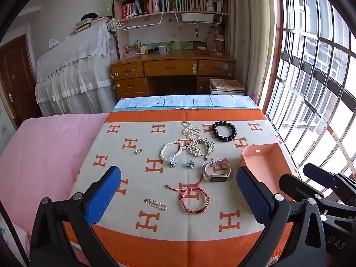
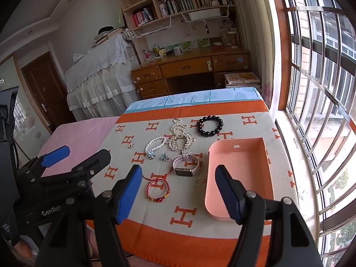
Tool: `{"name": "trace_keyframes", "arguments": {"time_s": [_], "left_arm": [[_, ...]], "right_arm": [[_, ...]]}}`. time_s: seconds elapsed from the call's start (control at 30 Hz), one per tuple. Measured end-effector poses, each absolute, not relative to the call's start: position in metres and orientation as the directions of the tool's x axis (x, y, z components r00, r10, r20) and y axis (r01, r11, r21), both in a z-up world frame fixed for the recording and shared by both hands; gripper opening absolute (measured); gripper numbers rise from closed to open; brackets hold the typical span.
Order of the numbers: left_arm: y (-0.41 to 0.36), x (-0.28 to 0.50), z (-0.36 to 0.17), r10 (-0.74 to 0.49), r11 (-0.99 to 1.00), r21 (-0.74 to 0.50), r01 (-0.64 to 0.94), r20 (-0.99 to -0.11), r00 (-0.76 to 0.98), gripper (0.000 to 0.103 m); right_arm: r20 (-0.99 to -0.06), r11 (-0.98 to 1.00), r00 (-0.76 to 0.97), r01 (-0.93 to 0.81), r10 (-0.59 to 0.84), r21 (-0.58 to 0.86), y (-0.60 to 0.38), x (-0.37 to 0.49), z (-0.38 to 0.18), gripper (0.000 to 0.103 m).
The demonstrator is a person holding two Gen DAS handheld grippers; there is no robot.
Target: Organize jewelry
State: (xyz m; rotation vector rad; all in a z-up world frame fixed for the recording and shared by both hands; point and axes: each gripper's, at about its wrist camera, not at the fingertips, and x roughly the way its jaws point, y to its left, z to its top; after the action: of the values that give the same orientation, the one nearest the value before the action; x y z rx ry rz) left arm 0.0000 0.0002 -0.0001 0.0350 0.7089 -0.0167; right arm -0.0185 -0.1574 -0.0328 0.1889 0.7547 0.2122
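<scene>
I see the pink rectangular plastic tray at the right edge of the orange-and-cream patterned blanket, nothing in it. Jewelry lies left of it: black bead bracelet, pink-strapped smartwatch. My left gripper and right gripper hover spread wide, holding nothing.

Woven cloth blanket, matt, orange border with orange H motifs. Far right: black bead bracelet, glossy and smooth. Centre: pearl bracelet, lustrous; leaf-shaped hair comb, metallic and sparkling. Near: red braided cord bracelet, matt; safety-pin brooch, shiny metal. Right: peach tray, smooth matt plastic. Gripper pads, blue, ribbed, rubber-like.
</scene>
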Motion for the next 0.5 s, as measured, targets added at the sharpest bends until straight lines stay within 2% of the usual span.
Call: {"name": "trace_keyframes", "arguments": {"time_s": [0.5], "left_arm": [[0.002,0.0,-0.005,0.004,0.999,0.037,0.028,-0.66,0.751,0.102]], "right_arm": [[-0.662,0.955,0.696,-0.124,0.276,0.268,-0.159,-0.015,-0.047,0.069]]}}
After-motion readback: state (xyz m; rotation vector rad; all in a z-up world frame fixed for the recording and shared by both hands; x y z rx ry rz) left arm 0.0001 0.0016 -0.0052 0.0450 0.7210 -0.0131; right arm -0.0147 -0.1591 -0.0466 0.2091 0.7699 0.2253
